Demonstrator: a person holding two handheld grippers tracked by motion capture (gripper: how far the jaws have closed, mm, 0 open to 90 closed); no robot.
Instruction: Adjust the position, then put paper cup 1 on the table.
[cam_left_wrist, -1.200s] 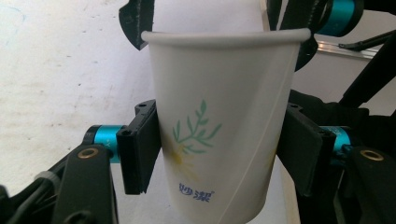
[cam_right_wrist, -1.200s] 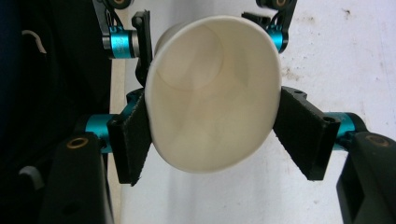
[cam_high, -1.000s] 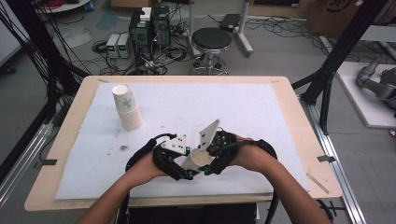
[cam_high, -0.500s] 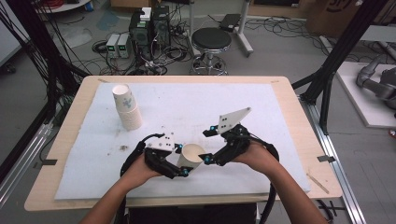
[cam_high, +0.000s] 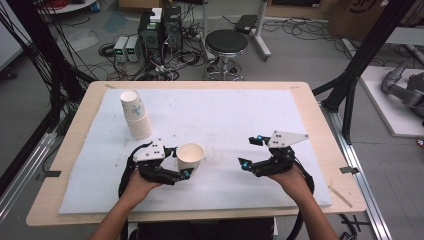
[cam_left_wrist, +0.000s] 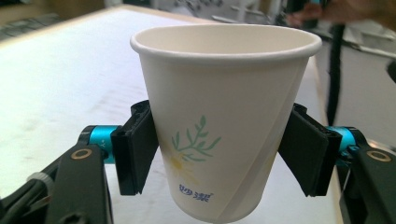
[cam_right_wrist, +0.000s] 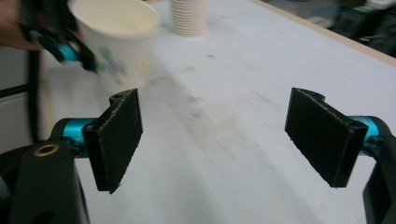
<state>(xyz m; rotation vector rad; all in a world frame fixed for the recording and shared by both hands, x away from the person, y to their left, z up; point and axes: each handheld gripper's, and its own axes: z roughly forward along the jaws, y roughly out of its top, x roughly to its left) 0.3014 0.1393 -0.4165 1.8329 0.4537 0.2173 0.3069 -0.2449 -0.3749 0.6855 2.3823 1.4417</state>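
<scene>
A white paper cup (cam_high: 190, 156) with a green leaf print stands upright near the front of the mat. My left gripper (cam_high: 181, 162) is shut on it, and in the left gripper view both black pads press the sides of the cup (cam_left_wrist: 224, 116) about halfway down. My right gripper (cam_high: 249, 151) is well to the right of the cup, open, with nothing between its jaws. The right gripper view looks through the right gripper (cam_right_wrist: 224, 140) at bare mat, with the held cup (cam_right_wrist: 116, 42) at the upper left.
A stack of paper cups (cam_high: 135, 114) stands at the back left of the white mat (cam_high: 225, 115). The mat covers a wooden table (cam_high: 320, 125). Behind the table are a black stool (cam_high: 226, 42), electronics boxes (cam_high: 160, 27) and cables on the floor.
Both grippers were together at the cup a second ago. The right gripper has let go and moved off to the right, open. The left gripper keeps the cup and has shifted slightly left.
</scene>
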